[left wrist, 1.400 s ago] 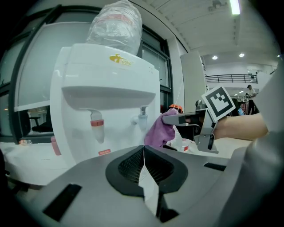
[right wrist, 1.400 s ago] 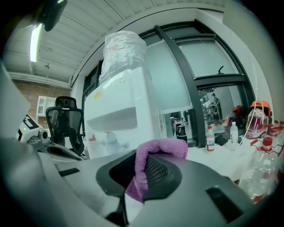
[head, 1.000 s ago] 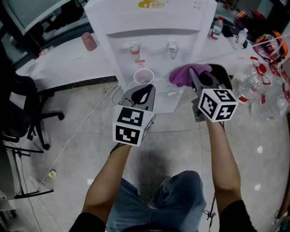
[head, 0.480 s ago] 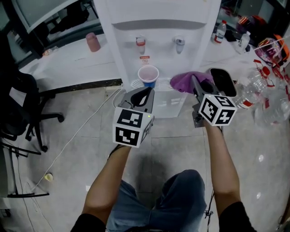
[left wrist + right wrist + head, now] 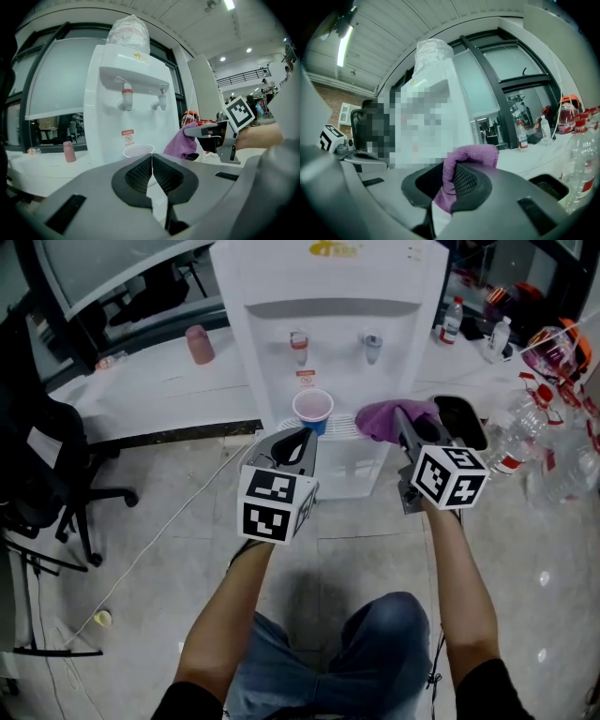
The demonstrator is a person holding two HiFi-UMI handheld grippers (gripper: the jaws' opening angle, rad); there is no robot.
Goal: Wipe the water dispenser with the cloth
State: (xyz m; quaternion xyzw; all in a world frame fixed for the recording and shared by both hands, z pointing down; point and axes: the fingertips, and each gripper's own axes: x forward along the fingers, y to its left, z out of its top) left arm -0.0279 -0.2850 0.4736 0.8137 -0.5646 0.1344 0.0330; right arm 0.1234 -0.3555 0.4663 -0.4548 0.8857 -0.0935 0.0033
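Observation:
The white water dispenser stands ahead, with a red tap and a grey tap above its drip tray. A pink cup sits on the tray under the red tap. My right gripper is shut on the purple cloth, held just right of the tray and short of the dispenser front. In the right gripper view the cloth drapes over one pad. My left gripper is shut and empty, just below the cup. The left gripper view shows the dispenser and the cloth to the right.
A white counter runs behind the dispenser, with a pink bottle on it. Clear plastic bottles crowd the right side. A black office chair stands at the left. A cable trails across the tiled floor.
The view has shifted a little, so the dispenser sits slightly right and lower. Both grippers keep their places in front of it, the right still holding the cloth.

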